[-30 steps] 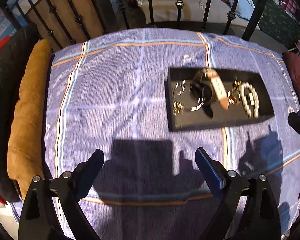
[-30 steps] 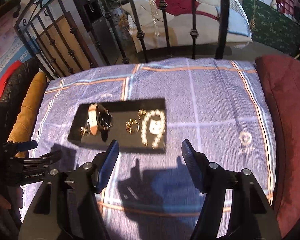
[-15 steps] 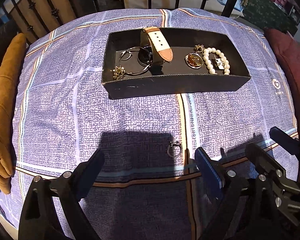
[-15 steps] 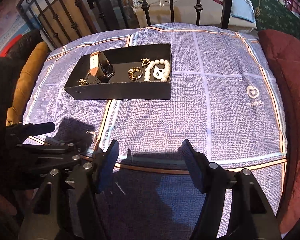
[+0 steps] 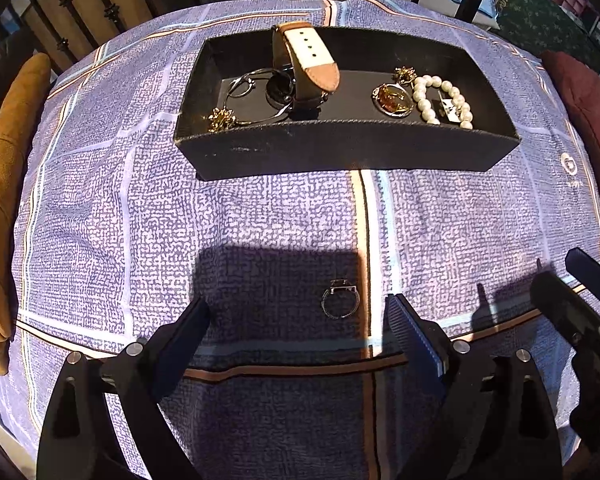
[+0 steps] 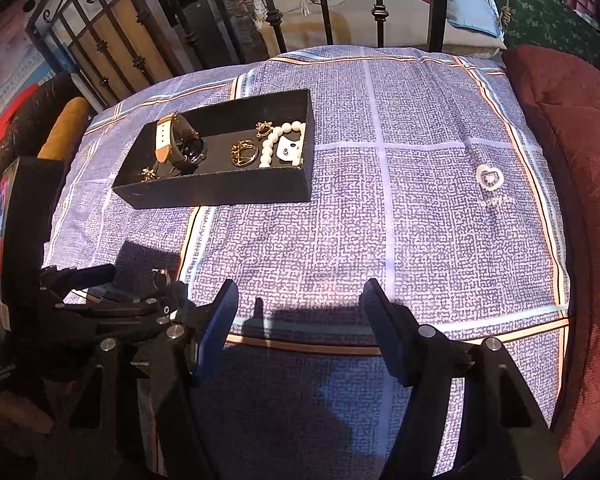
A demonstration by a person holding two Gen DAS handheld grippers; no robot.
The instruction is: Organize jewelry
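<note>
Claws both gape wide and empty, left claw (image 5: 296,322) low over the ring (image 5: 340,303), right claw (image 6: 300,310) alongside.

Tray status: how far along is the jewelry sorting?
Mostly done, it looks like: the tray already holds the watch, pearl bracelet, amber pendant, a bangle and gold pieces. In hand: nothing; the left gripper is open, with the ring on the blanket between its fingers. The right gripper is open and idle. Left: grasp the ring and put it in the tray.
</note>
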